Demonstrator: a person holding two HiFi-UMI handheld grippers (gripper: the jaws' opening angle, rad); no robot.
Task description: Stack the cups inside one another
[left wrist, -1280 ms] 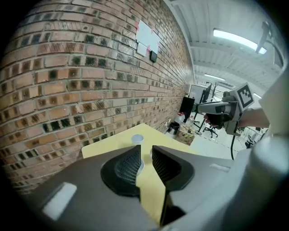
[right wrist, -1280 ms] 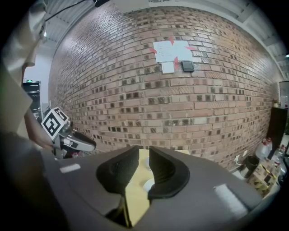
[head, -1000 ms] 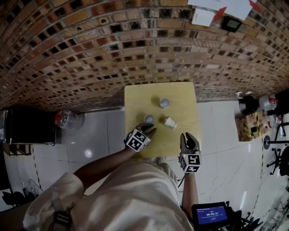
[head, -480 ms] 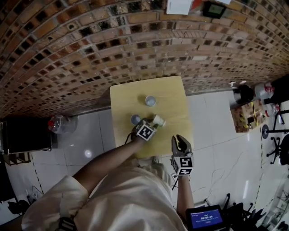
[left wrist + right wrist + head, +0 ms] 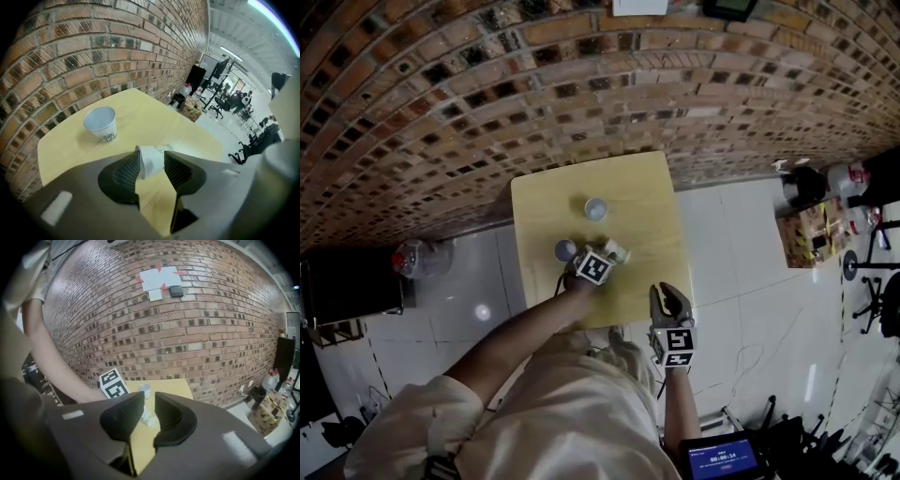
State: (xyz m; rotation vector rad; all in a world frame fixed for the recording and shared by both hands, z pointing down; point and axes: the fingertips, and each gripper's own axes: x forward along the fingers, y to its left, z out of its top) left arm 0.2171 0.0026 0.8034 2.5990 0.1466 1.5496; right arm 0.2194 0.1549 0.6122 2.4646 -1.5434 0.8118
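1. Squarely against a brick wall [image 5: 441, 103] stands a pale wooden worktop [image 5: 647, 202], on a white tiled floor [image 5: 741, 253].
2. One upright paper cup [image 5: 596, 208] sits near the middle and a second upright cup [image 5: 565, 249] sits nearer the left edge. A tipped cup [image 5: 617, 251] lies on its side near the second.
3. The left gripper [image 5: 152, 156] points steeply down. Its jaws have just been opening and stand apart astride the tipped cup without pinching it.
4. The right gripper [image 5: 668, 292] hangs at the near right corner, its jaws parted by a narrow gap with nothing in them.
5. Open wood runs along the right and far edges. A plastic bottle [image 5: 417, 258] and a cardboard box [image 5: 802, 239] stand on the floor, well apart from the worktop.
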